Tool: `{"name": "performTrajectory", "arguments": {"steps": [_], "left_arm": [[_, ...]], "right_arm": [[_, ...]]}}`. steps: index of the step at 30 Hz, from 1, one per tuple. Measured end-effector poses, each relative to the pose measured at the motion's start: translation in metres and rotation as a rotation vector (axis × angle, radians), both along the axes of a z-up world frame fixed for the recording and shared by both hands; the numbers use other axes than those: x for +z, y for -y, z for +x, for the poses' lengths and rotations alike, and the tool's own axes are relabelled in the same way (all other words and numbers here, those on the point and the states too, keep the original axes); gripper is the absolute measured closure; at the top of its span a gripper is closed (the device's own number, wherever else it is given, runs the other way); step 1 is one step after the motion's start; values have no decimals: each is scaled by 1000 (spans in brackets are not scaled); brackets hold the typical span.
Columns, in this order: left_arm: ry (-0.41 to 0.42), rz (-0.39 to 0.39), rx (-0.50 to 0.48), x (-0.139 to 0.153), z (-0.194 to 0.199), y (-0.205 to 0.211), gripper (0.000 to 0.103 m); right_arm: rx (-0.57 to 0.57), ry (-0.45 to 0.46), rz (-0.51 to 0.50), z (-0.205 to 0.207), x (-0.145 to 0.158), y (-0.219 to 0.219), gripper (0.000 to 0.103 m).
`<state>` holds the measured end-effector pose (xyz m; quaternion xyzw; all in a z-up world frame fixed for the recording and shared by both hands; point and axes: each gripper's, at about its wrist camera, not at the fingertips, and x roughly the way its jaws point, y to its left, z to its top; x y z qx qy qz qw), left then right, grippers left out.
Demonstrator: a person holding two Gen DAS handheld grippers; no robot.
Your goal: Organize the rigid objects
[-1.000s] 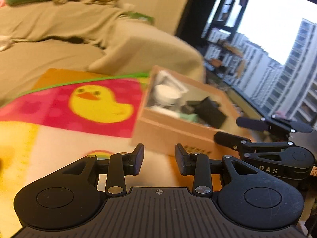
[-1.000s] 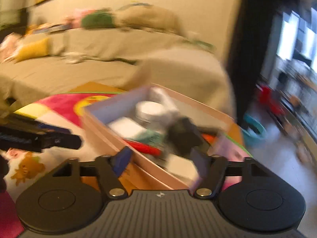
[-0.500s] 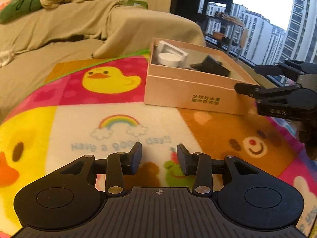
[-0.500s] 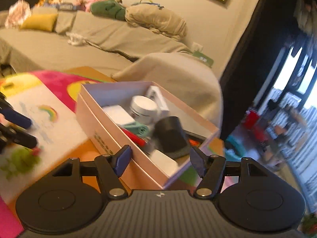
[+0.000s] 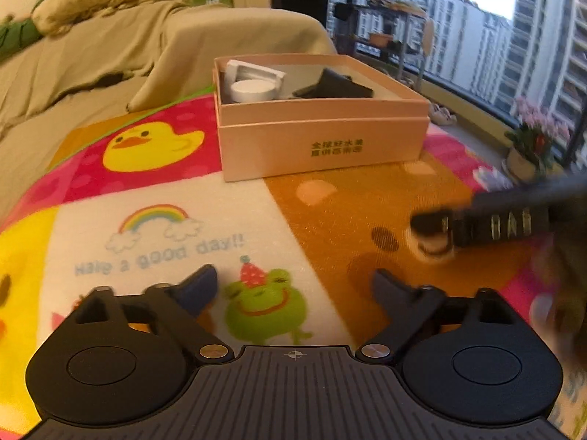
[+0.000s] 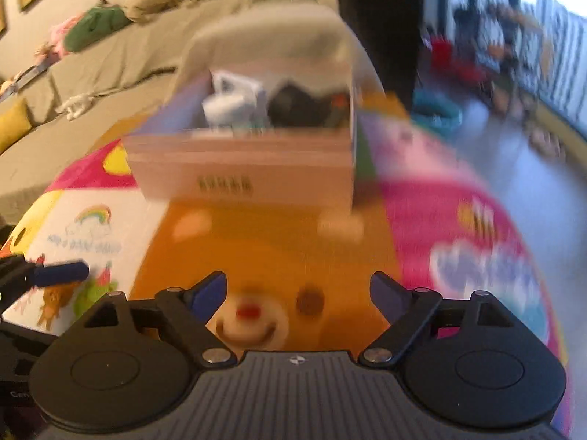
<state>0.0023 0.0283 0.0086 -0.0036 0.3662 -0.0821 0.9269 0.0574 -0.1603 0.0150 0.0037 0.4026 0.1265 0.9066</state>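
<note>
Box [image 5: 323, 146]: pink cardboard, open-topped, standing on the blanket at its far side; long front wall faces the left wrist camera, with two rows of green print on it. Long axis runs left to right in that view.
Box contents, left end: a white round container [image 5: 253, 91] lying flat, with a white rectangular piece [image 5: 253, 72] leaning just behind it against the far left corner.
Box contents, middle: a black object [image 5: 332, 86], tilted, its pointed end up and toward the far wall. Exact kind cannot be told.
Box contents, right wrist view: the same white and black things show blurred; something red or orange at the right end [image 6: 339, 102], too smeared to name.
Blanket [image 5: 367, 212]: bright cartoon print covering the surface under the box; duck, rainbow, frog and bear panels.
Left gripper [image 5: 293, 289]: fingers spread wide, having just been opening; nothing between them, only the frog print beneath.
Right gripper [image 6: 297, 291]: fingers wide apart, also just been opening; nothing between them, bear face below. Seen blurred at the right edge of the left wrist view.
Sofa [image 5: 110, 73]: beige cover, behind the blanket on the far left, with a bundled cushion on top.
Window side: balcony railing and potted flowers [image 5: 532, 143] at far right.
</note>
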Motion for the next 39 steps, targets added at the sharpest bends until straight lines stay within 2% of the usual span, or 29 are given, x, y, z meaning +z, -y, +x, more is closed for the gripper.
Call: {"name": "performTrajectory", "arguments": {"steps": [2, 4, 6, 9, 19, 39], "left_arm": [[10, -41, 44, 0, -1, -3, 8], [32, -39, 88, -1, -6, -4, 13], [47, 3, 115, -2, -10, 1, 16], [50, 59, 153, -2, -13, 6, 14], [73, 60, 206, -4, -12, 4, 12], [73, 49, 212, -5, -11, 2, 11]], "right_arm": [[-13, 43, -36, -13, -5, -4, 12], [-19, 50, -83, -22, -12, -9, 0], [-39, 83, -82, -29, -16, -9, 0], [-60, 76, -64, -29, -16, -5, 0], [-83, 135, -63, -32, -19, -7, 0], [-91, 145, -67, -31, -20, -8, 0]]}}
